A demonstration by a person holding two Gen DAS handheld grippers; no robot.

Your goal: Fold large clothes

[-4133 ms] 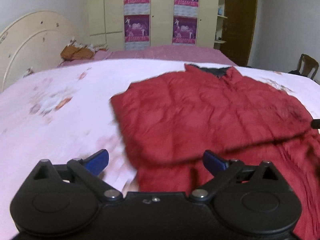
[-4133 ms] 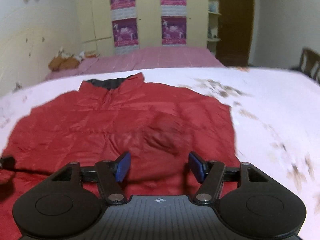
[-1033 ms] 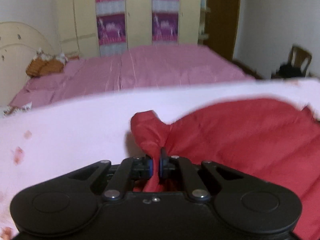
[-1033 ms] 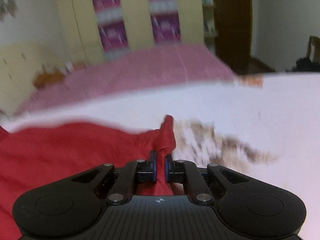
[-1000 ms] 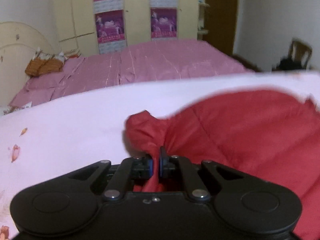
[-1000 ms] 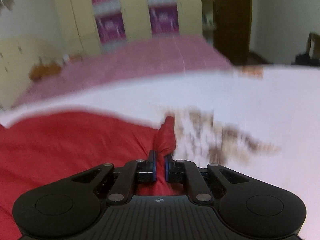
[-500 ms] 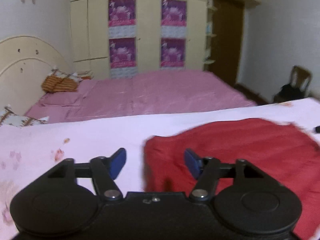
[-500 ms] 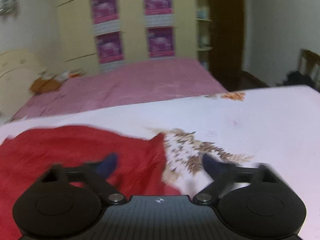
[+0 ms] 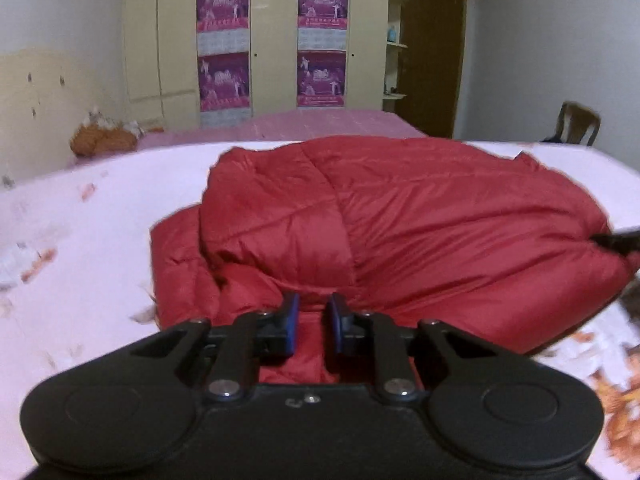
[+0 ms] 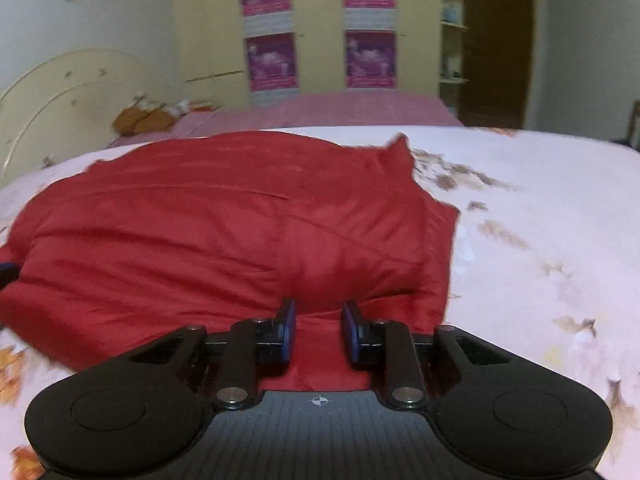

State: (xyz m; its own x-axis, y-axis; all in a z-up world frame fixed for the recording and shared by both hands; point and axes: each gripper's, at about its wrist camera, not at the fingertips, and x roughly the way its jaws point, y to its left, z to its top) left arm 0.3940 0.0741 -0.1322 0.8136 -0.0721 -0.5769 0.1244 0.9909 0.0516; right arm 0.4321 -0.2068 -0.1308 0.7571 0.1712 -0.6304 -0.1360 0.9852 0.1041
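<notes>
— Closing on what? The left gripper (image 9: 311, 322) and right gripper (image 10: 317, 330) both have jaws narrowing, red jacket (image 9: 400, 232) between, not yet pinched.

— Jacket's folded on the bed (image 9: 100, 240). Catching one slippery layer could undo it.

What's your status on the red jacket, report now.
Left claw, right claw: both closing over the near edge, pads not yet pressing. Red puffer jacket folded on floral bedspread. Nothing in the way.

Readable text: none | purple posters (image 9: 222, 4) on the pale wardrobe doors (image 9: 272, 40) carry a line of characters too blurred to read | small round crosshair mark (image 10: 318, 401) on the right gripper's body, no lettering.
</notes>
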